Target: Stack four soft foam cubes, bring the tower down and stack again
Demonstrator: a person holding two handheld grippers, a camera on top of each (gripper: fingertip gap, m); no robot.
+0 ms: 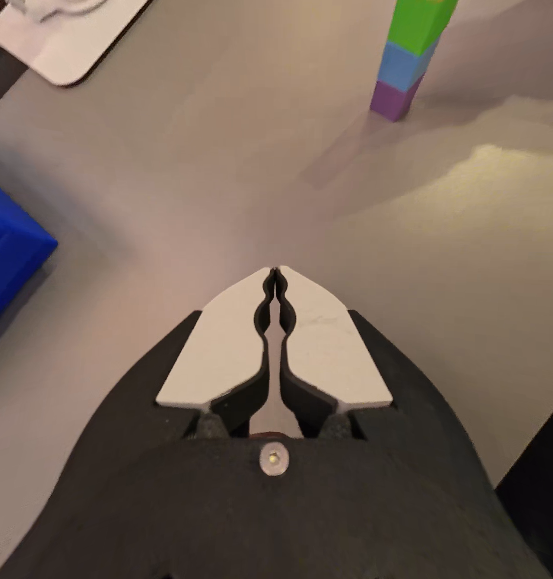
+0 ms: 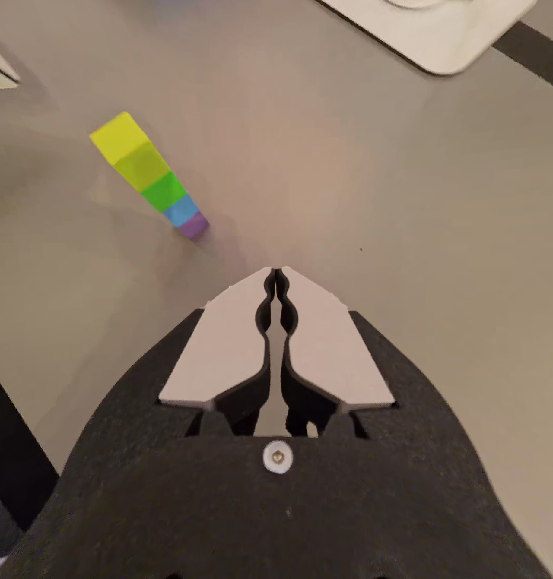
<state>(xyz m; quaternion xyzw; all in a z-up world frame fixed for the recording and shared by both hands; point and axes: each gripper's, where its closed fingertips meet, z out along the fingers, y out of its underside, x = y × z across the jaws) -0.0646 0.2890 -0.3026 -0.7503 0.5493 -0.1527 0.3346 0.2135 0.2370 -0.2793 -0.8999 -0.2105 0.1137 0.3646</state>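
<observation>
A tower of foam cubes stands on the grey table (image 2: 394, 219). From the bottom up it is a purple cube (image 2: 193, 228), a light blue cube (image 2: 181, 210), a green cube (image 2: 163, 191) and a yellow cube (image 2: 129, 150). In the left wrist view the tower is at the far right: purple cube (image 1: 392, 100), blue cube (image 1: 400, 67), green cube (image 1: 421, 26); its top is cut off by the frame. My left gripper (image 1: 275, 268) is shut and empty, well short of the tower. My right gripper (image 2: 275, 269) is shut and empty, to the right of the tower.
A dark blue box (image 1: 8, 250) sits at the left edge of the left wrist view. A white board (image 1: 62, 40) lies at the far left; it also shows in the right wrist view (image 2: 431, 31). The table's dark edge (image 1: 532, 470) is near right. Spacing between my two grippers at the tips: around 30 cm. The left gripper is farther from the yellow cube (image 2: 129, 150), some 20 cm, than the right, some 10 cm.
</observation>
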